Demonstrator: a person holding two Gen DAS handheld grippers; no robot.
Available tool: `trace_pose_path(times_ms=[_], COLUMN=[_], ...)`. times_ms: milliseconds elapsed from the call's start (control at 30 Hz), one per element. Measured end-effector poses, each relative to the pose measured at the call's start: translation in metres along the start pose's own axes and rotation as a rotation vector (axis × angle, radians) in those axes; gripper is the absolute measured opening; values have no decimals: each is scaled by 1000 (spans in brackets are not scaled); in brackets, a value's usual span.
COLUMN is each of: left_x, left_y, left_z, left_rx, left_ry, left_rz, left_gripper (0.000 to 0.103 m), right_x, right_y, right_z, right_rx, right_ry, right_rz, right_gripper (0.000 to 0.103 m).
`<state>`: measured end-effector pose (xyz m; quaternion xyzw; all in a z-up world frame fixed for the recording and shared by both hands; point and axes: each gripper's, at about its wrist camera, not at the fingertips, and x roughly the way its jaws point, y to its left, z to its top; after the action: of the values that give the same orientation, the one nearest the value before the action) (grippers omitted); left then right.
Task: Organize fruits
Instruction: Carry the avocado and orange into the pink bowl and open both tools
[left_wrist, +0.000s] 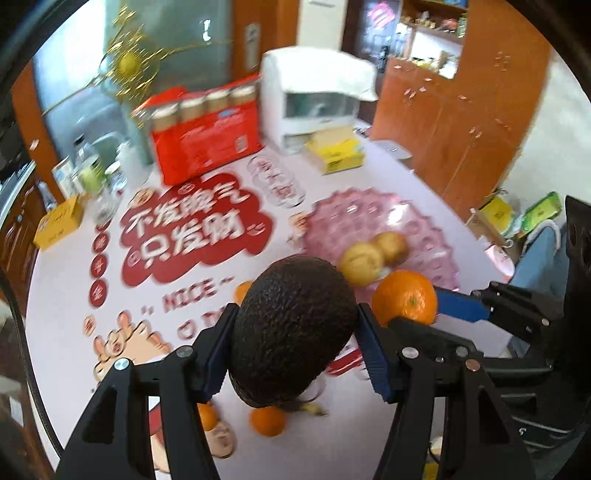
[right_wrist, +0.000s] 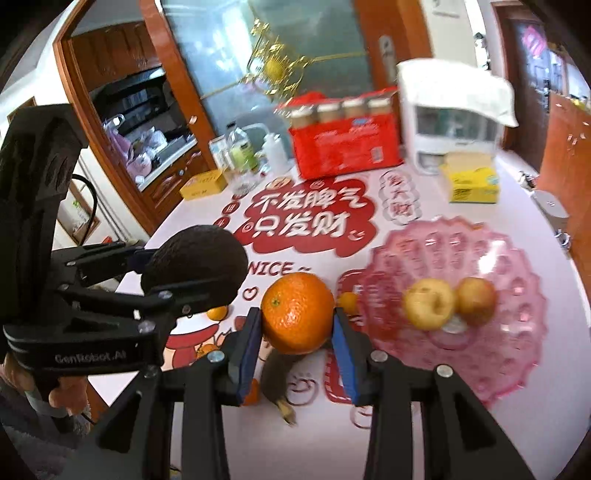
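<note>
While both loads hang above the counter (right_wrist: 424, 424): left gripper (left_wrist: 295, 354) clamps avocado (left_wrist: 295, 328); right gripper (right_wrist: 295, 343) clamps orange (right_wrist: 297, 312). Pink bowl (right_wrist: 517, 350), right, holds two apples (right_wrist: 428, 302). Risks: grippers colliding, round fruit slipping, apples knocked.

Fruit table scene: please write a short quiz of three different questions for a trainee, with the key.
1. True or false: the left gripper holds the avocado.
2. What does the right gripper hold? A) a yellow apple B) the large orange C) a banana
3. Fill in: the pink plate carries ___ yellowish fruits.

Key: 1 true; 2 B; 3 two.
</note>
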<state>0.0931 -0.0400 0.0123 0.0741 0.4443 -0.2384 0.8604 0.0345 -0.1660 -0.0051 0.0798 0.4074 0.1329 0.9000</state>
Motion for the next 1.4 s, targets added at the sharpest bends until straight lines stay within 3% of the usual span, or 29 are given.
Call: trace_pose_path(times_ms=[167, 333, 567, 733, 900, 1267, 1333, 1400], left_x=[-1, 18, 80, 140, 176, 202, 200, 198], left_y=[-45, -78, -107, -108, -107, -111, -111, -110], left_z=[15, 28, 31, 20, 7, 3, 4, 6], left_rx=[58, 112, 181, 196, 208, 269, 276, 275], left_ry=[-35, -22, 60, 174, 261, 301, 294, 288], left_rz=[-33, -55, -53, -46, -63, -69, -60, -40], left_gripper=[61, 61, 61, 61, 61, 58, 61, 70], right_x=[-40, -57, -28, 13, 32, 69, 69, 65], right_y=[-29, -66, -134, -167, -172, -165, -164, -163], right_z=[-3, 0, -4, -16, -31, -46, -47, -47], right_rx=[33, 93, 202, 239, 225, 222, 223, 225], right_ry=[-72, -108, -39, 56, 118, 236, 234, 228], right_rz=[-73, -180, -337, -423, -463, -489, -486, -493], right_gripper=[38, 38, 38, 38, 38, 41, 42, 44])
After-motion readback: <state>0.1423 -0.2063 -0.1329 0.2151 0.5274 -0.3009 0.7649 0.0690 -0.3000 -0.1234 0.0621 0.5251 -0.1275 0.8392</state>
